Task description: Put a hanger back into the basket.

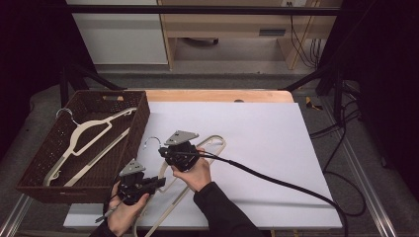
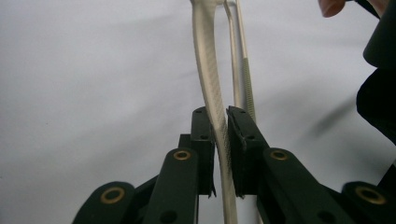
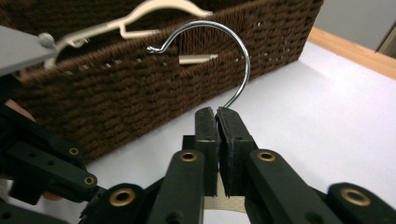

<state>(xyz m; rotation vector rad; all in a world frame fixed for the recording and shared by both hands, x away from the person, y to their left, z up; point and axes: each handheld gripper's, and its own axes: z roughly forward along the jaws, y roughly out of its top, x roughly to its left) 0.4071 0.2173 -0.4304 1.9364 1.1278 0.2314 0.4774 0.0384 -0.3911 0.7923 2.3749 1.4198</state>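
Observation:
A cream plastic hanger point(image 1: 170, 210) with a metal hook point(image 1: 152, 141) lies near the front left of the white sheet point(image 1: 257, 148). My right gripper point(image 1: 162, 151) is shut on the foot of that hook point(image 3: 233, 56), its jaws point(image 3: 217, 114) closed tight around the wire. My left gripper point(image 1: 160, 181) is shut on one cream arm of the hanger point(image 2: 212, 93), which runs up between its pads point(image 2: 220, 114). A hand holds each gripper. The hook curls toward the wicker basket point(image 3: 140, 93).
A dark brown wicker basket point(image 1: 44, 190) stands at the left edge of the table and holds two more cream hangers point(image 1: 86, 136). A black cable point(image 1: 276, 180) trails right across the sheet. A wooden table edge point(image 1: 217, 95) shows behind the sheet.

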